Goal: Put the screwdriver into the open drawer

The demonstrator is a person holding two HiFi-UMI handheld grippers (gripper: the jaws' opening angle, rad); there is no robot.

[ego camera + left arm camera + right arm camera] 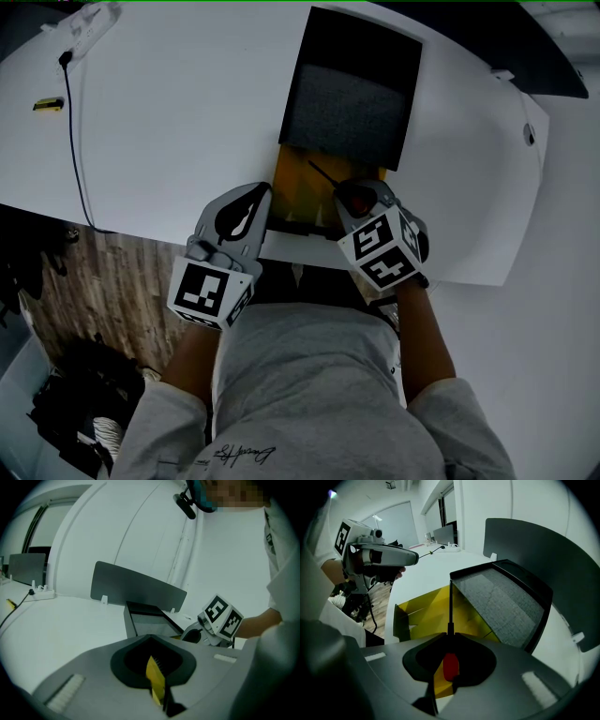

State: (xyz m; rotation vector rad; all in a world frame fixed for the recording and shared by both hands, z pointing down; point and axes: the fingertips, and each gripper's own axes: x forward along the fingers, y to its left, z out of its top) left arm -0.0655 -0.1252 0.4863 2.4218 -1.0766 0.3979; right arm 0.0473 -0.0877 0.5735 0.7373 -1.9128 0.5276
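Note:
On the white table (169,112) stands a dark cabinet (352,94) with its yellow drawer (295,183) pulled open toward me. My right gripper (352,202) is shut on the screwdriver's red handle (450,666). The black shaft (450,611) points steeply down over the drawer (422,606). My left gripper (255,211) sits at the drawer's front left corner. A yellow edge of the drawer (154,679) shows between its closed jaws. The right gripper's marker cube (220,618) appears beyond it.
A power strip (84,28) with a black cable (75,141) and a small yellow item (47,105) lie far left on the table. A dark divider panel (136,590) stands behind the cabinet. Wooden floor (122,281) shows below the table's near edge.

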